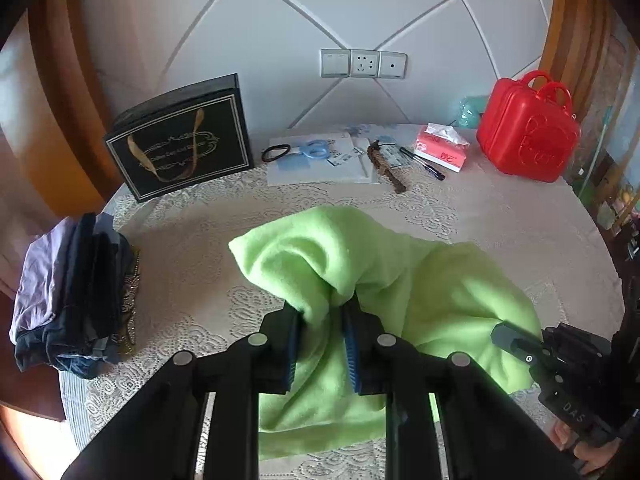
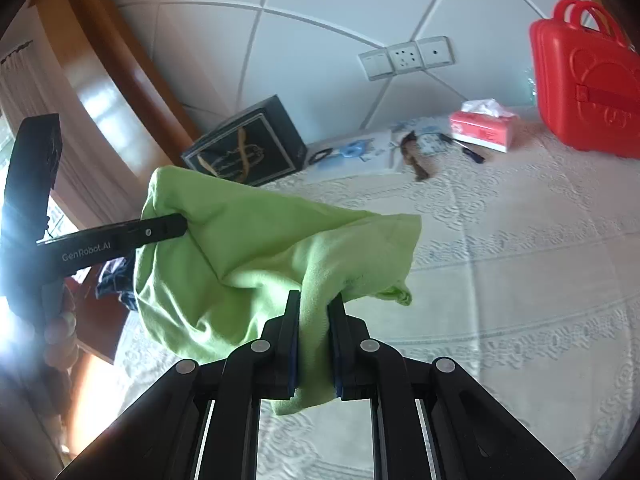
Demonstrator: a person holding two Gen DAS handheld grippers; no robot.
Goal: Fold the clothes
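Observation:
A light green garment hangs bunched between both grippers above the lace-covered round table. My left gripper is shut on a fold of it, cloth pinched between the blue pads. My right gripper is shut on another fold of the green garment. The right gripper also shows at the right edge of the left wrist view, and the left gripper shows at the left of the right wrist view, both gripping the cloth.
A pile of dark and lilac clothes lies at the table's left edge. At the back stand a black gift bag, papers with scissors and pens, a tissue pack and a red plastic case.

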